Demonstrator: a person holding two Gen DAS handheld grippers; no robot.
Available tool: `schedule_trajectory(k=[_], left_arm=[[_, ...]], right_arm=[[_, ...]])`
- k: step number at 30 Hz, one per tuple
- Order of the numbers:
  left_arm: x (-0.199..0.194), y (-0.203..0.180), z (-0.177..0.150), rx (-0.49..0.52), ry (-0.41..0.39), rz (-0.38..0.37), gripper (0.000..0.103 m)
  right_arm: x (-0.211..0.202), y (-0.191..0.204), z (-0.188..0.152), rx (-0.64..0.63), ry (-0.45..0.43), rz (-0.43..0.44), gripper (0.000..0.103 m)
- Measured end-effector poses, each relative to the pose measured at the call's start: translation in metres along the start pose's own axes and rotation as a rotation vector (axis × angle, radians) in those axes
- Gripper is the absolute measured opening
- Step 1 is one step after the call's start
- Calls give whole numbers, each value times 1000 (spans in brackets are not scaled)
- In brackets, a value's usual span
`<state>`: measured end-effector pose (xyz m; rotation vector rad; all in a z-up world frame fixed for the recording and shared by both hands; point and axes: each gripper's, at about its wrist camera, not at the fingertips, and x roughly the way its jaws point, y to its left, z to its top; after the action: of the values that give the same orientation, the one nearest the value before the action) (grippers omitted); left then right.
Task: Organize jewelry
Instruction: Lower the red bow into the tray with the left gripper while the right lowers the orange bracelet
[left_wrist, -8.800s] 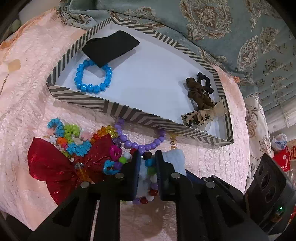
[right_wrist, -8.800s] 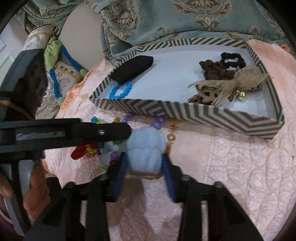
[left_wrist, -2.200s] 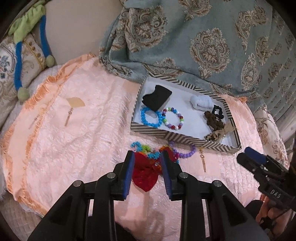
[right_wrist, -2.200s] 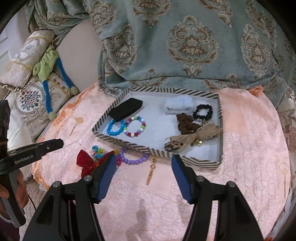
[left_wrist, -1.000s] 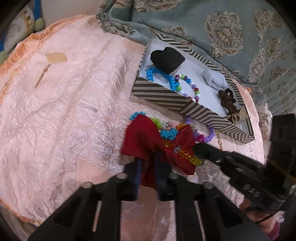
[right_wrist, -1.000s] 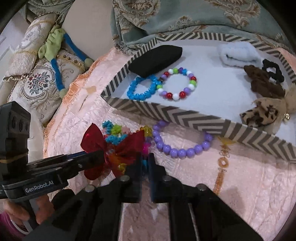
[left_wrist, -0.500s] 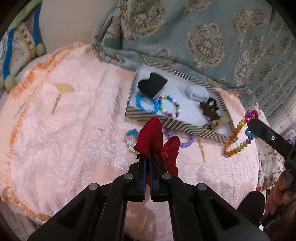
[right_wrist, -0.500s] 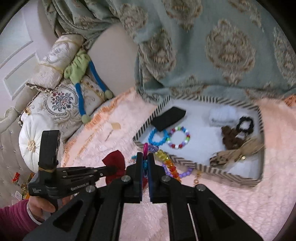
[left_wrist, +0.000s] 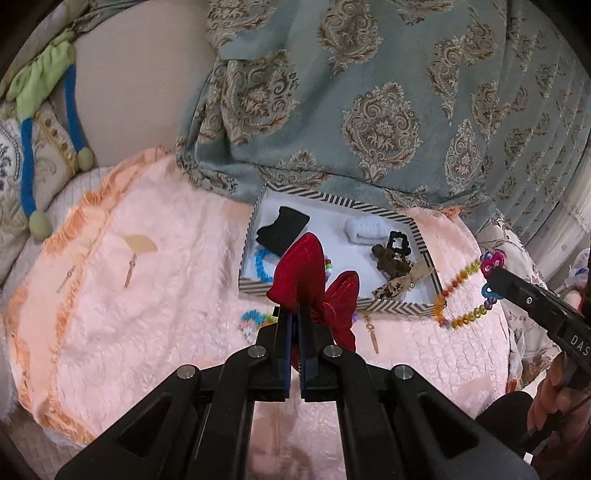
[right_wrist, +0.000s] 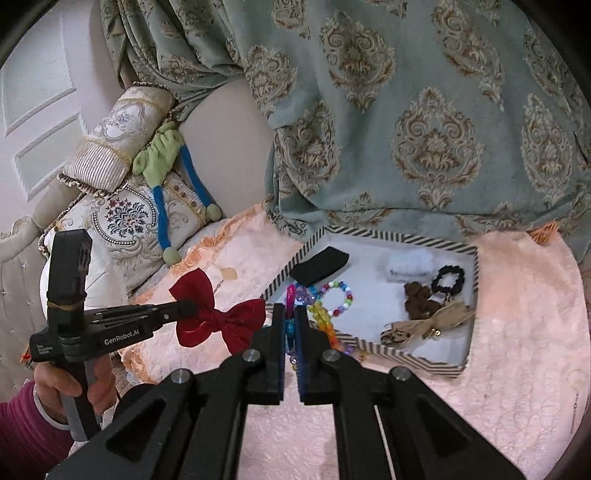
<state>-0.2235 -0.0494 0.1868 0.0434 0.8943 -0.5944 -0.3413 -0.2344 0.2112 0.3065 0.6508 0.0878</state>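
Grippers both carry jewelry above a peach quilted bedspread (left_wrist: 147, 295). Left gripper (left_wrist: 294, 314) is clamped tight on a shiny red fabric bow (left_wrist: 314, 273), held off the bedspread with its wings rising upward. Right gripper (right_wrist: 290, 325) is pinched on a multicoloured plastic bead chain (right_wrist: 321, 314) that dangles from its tips. A shallow white tray with a striped rim (left_wrist: 421, 236) lies ahead of and below both grippers, at the bedspread's far edge beside a teal damask blanket (left_wrist: 369, 110). From the left-wrist view, the bow hangs just short of the tray's near-left corner, so the left hand looks nearer.
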Motion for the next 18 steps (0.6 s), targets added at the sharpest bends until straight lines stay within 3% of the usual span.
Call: schedule_trajectory(k=[18], left_arm=[[59, -20, 41, 67, 24, 65, 0]], right_arm=[[39, -49, 17, 50, 47, -46, 4]])
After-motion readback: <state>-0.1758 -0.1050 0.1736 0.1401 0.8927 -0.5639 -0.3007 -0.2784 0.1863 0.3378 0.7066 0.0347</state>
